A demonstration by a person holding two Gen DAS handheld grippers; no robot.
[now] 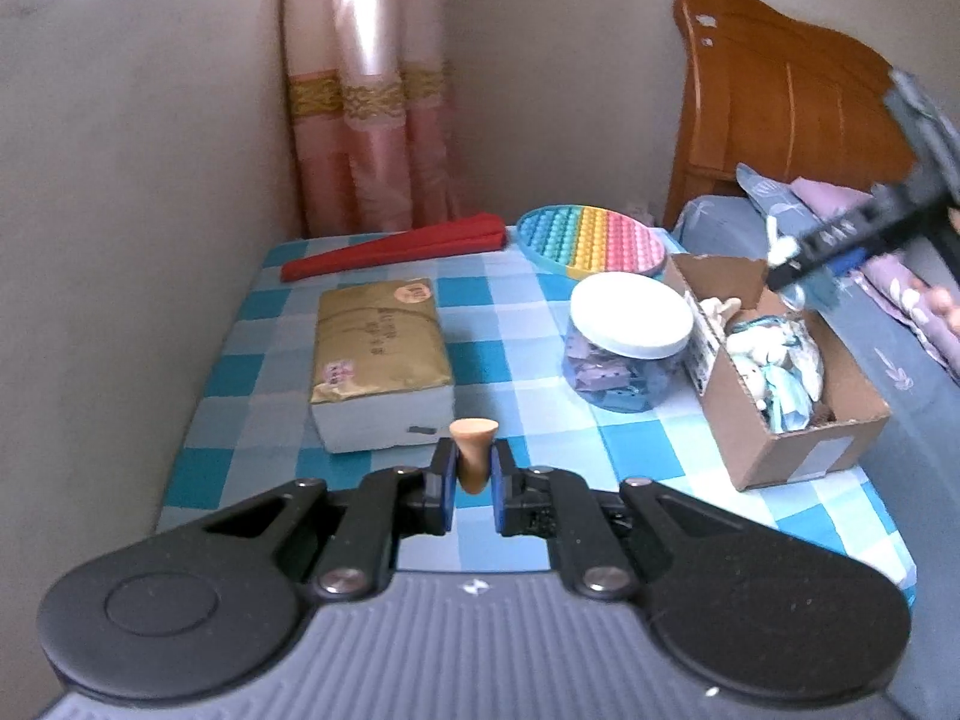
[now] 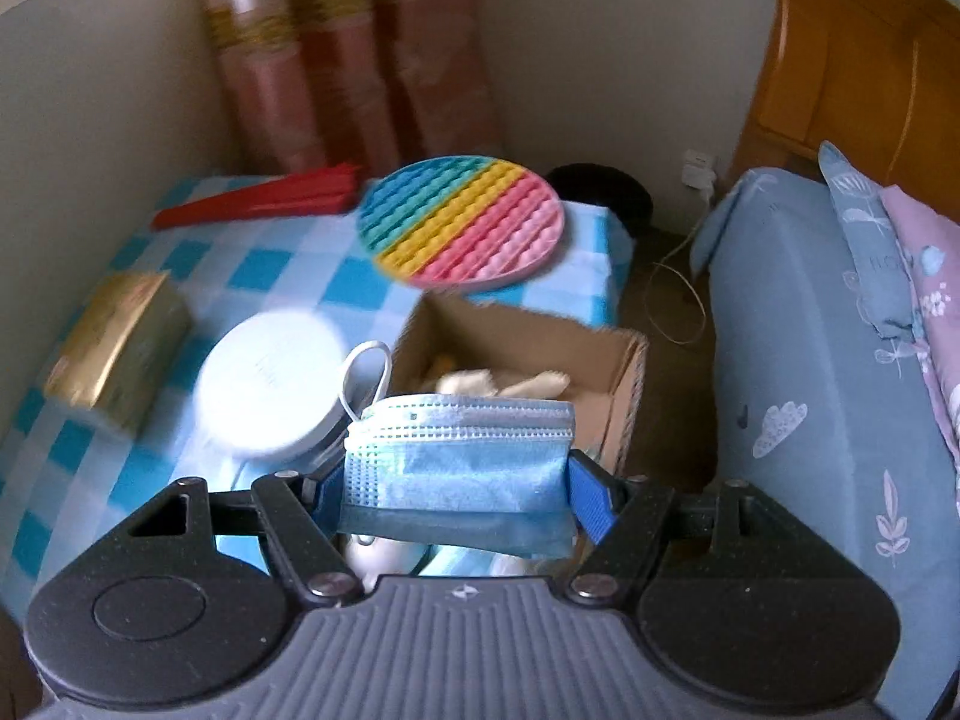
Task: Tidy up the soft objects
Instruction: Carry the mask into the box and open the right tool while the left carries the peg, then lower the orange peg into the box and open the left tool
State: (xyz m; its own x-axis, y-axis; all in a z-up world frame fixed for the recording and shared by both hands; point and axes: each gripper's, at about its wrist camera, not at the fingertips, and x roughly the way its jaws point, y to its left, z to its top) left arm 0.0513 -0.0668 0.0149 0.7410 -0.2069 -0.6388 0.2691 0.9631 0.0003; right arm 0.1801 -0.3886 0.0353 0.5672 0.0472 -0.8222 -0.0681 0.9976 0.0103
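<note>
Small bedroom corner w/ beige walls, a pink curtain [image 1: 366,90] hanging at the back and a wooden headboard [image 1: 780,96] standing at right. A low table [image 1: 252,372] is wearing a blue-and-white checked cloth, sitting just beside a bed [image 2: 828,420] in grey-blue bedding.

On the table: a folded red fan [image 1: 396,243] is lying along the far edge, a round rainbow bubble mat [image 1: 594,237] is resting next to it, a gold-wrapped packet [image 1: 381,360] is lying toward the left, and a clear jar w/ a white lid [image 1: 630,324] is standing near the middle. An open cardboard box [image 1: 780,438] is sitting at the table's right edge, holding small plush toys and blue face masks.

Left gripper [image 1: 471,474] is hovering over the near part of the table, fingers squeezed nearly together, pinching a small tan rubbery piece [image 1: 473,450] that is sticking up between the pads.

Right gripper [image 2: 456,492] is hanging above the box, approx. over its near end; fingers are standing fairly wide, clamping a folded blue face mask [image 2: 456,462] by its two short ends. The mask's white ear loop [image 2: 366,372] is curling up at left. Right view is blurring some.
</note>
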